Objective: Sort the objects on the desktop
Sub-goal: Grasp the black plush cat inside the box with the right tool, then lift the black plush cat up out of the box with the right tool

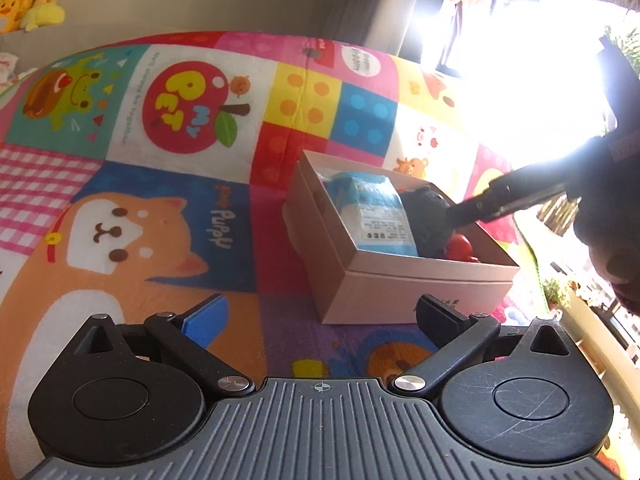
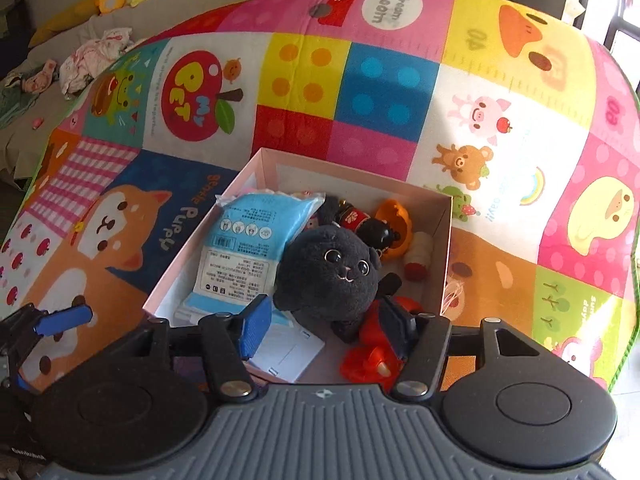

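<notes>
Black plush cat [image 2: 332,268] is sitting in the cardboard box [image 2: 446,248] now, face up, leaning on the blue pack of wipes [image 2: 248,240] on one side with a little black figurine [image 2: 370,226], an orange toy [image 2: 396,216] and a small red-capped tube [image 2: 418,260] behind it. A red plastic toy [image 2: 372,356] is down at the near end, right by the cat's body.

Right tongs [image 2: 324,324] are spread open over the near end of the box, blue pad [image 2: 254,328] on one side of the cat and the other finger on the far side by the red toy. Looks to me like the pads aren't squeezing the plush, so I'd call this the drop-off step: cat placed, jaws let go. From the left camera the right tongs look like they reach into the box right against the cat, but that view is too backlit to say if they touch.

Left tongs [image 1: 320,312] hang open and empty over the play mat [image 1: 160,208], near the box [image 1: 400,288] but not on it.

Nothing else loose shows on the mat in either view, so sorting seems about done. Next move probably just needs the right tongs lifted straight up and out without snagging the fur or tipping the box wall.
</notes>
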